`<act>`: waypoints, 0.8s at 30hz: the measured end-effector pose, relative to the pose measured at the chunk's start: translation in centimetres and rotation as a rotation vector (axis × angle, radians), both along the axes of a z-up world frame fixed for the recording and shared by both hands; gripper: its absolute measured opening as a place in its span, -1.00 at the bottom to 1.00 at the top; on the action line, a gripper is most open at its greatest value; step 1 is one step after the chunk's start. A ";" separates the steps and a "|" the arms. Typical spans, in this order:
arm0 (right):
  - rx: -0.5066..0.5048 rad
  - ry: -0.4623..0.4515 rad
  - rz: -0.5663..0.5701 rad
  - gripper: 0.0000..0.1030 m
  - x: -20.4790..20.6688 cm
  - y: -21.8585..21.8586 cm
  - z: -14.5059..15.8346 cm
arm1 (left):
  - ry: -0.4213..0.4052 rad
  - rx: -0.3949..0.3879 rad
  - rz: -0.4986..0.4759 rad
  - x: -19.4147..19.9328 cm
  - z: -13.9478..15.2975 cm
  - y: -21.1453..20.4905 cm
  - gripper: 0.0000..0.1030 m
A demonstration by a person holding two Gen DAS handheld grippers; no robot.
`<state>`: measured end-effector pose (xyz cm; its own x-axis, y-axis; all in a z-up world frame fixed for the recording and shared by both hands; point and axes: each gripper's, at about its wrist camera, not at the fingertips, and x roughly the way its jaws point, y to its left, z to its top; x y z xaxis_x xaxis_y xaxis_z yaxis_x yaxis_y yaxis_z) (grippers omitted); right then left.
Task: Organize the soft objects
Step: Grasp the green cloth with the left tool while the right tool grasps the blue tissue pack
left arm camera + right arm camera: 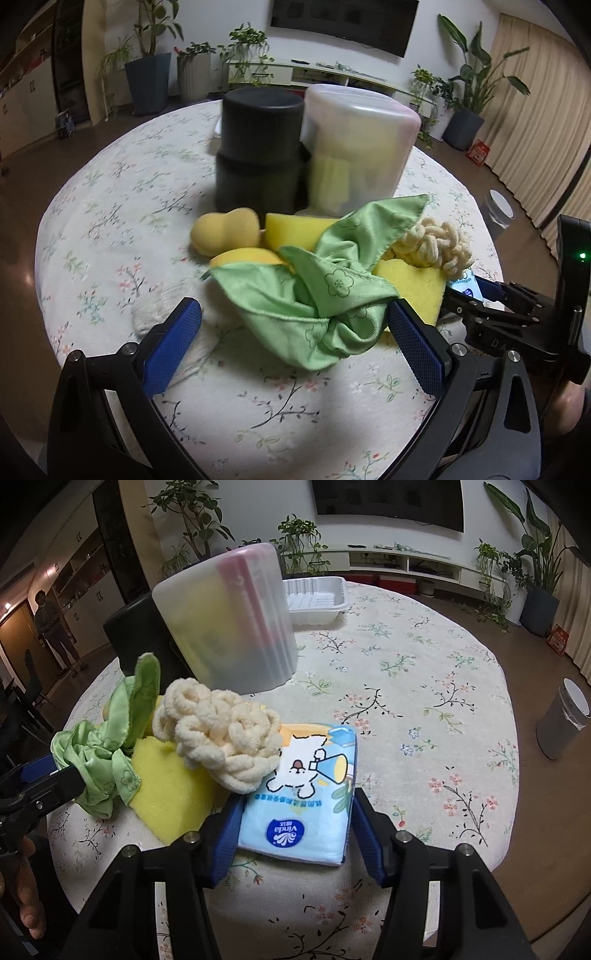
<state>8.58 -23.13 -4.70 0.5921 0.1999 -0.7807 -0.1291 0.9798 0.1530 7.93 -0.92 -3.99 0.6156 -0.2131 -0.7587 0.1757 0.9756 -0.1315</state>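
Blue-padded fingers [229,834] of the right claw [295,830] flank a light-blue pack of Vinda tissues [306,794], one pad pressed against each long side, so the claw pinches the pack where it lies on the floral-cloth worktop [424,686]. A cream chunky-knit bundle [218,738] rests partly on the far end of the pack and partly on a flat yellow sponge [170,790].

In the left wrist view, the left claw [295,325] stands spread wide, with nothing gripped; its right pad [413,347] sits against the bunched end of a crumpled green cloth [325,288] printed with flower outlines, while its left pad [173,343] is clear of the pile over bare cloth. The green cloth drapes across the pile of soft objects. Around it lie a peanut-shaped yellow sponge [225,230], a yellow sponge block [291,230] and a rounded yellow sponge [243,256] partly under the cloth.

Behind the pile stand two upright containers side by side: a black cylindrical canister [258,147] and a translucent lidded tub [358,147] through which yellow contents show faintly. A white plastic tray [317,598] lies beyond the tub in the right wrist view. A grey bin [565,723] stands on the floor beside the worktop, and potted plants [147,55] line the far wall. Part of a hand [22,886] shows at the left edge of the right wrist view.
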 end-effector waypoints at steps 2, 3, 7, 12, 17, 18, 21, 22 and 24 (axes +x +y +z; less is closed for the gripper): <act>0.003 -0.001 0.003 0.16 0.0 0.0 0.0 | -0.004 0.003 -0.019 0.1 -0.4 -0.5 0.97; 0.003 -0.002 0.005 0.16 0.0 -0.1 0.0 | 0.000 -0.002 -0.025 0.3 -0.6 -0.6 0.95; -0.005 -0.009 0.012 0.16 0.0 0.1 -0.1 | 0.028 -0.038 -0.072 0.4 -1.4 -1.1 -0.11; -0.013 -0.013 0.018 0.16 -0.1 0.2 -0.1 | 0.020 -0.001 -0.082 -0.2 -1.5 -1.7 -0.40; -0.018 -0.025 0.023 0.12 -0.4 0.2 0.1 | 0.018 -0.024 -0.061 -1.3 -0.9 -1.2 -0.54; -0.017 -0.030 0.022 0.11 -0.5 0.2 0.2 | 0.012 -0.031 -0.060 -1.7 -0.7 -0.9 -0.56; -0.013 -0.048 0.017 0.10 -0.8 0.0 0.7 | 0.000 -0.052 -0.048 -2.7 -0.3 0.0 -0.57; -0.016 -0.050 0.017 0.10 -0.9 0.0 0.8 | -0.003 -0.060 -0.041 -3.0 -0.1 0.4 -0.57; -0.029 -0.056 0.018 0.10 -1.3 0.1 1.3 | -0.009 -0.077 -0.030 -3.6 0.3 1.1 -0.57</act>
<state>7.32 -23.06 -3.45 0.6319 0.1888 -0.7517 -0.1541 0.9811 0.1168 4.35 0.18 -3.66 0.6148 -0.2893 -0.7337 0.2065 0.9569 -0.2043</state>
